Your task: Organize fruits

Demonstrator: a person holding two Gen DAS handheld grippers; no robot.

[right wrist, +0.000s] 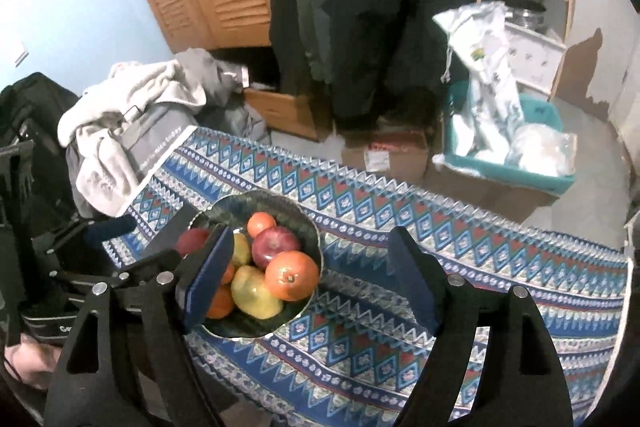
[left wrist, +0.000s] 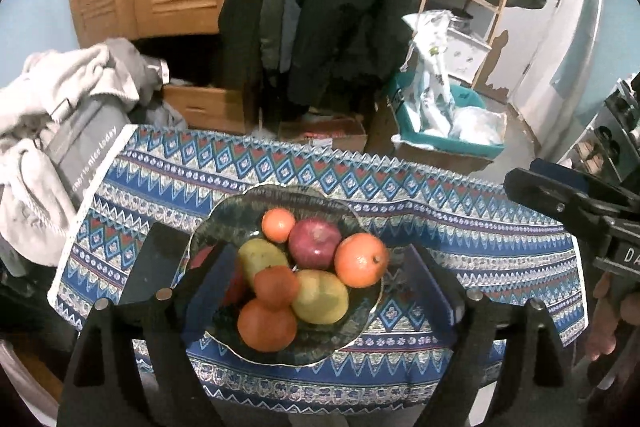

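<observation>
On a table (left wrist: 500, 227) covered with a blue patterned cloth sits a dark glass bowl (left wrist: 224, 223), heaped with fruit: three oranges, with the largest orange (left wrist: 361, 259) at the right rim, a red apple (left wrist: 316, 243) behind, and two yellow-green mangoes, one mango (left wrist: 320, 297) near the front. A second red fruit shows at the bowl's left edge, mostly hidden. The left gripper (left wrist: 324, 287) hangs above the bowl with its fingers spread wide, holding nothing. The right gripper (right wrist: 312, 283) hangs above the table to the bowl's right, its fingers wide apart and empty too. Behind the table are heaped clothes (left wrist: 60, 95), hanging coats and a teal bin.
</observation>
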